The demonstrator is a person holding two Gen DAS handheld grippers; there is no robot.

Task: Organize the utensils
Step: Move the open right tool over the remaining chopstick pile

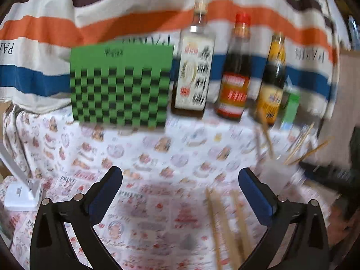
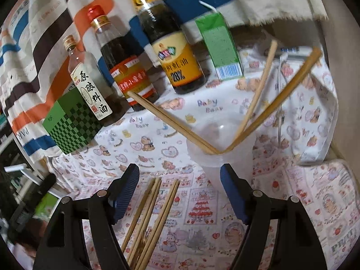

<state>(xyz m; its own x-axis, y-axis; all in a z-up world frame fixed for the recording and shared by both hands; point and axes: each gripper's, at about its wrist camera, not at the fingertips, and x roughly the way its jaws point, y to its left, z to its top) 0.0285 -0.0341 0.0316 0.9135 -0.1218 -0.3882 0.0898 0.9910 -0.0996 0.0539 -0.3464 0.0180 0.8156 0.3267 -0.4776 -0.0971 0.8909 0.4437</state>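
A clear plastic cup stands on the patterned tablecloth and holds several wooden chopsticks leaning out of it. More loose chopsticks lie flat on the cloth between the fingers of my right gripper, which is open and touches none of them. In the blurred left wrist view my left gripper is wide open over bare cloth. A few loose chopsticks lie near its right finger, untouched. The cup's chopsticks show at the right.
A green checkered box, three sauce bottles and a green carton stand in a row at the back against a striped cloth. A white lamp base sits at the left.
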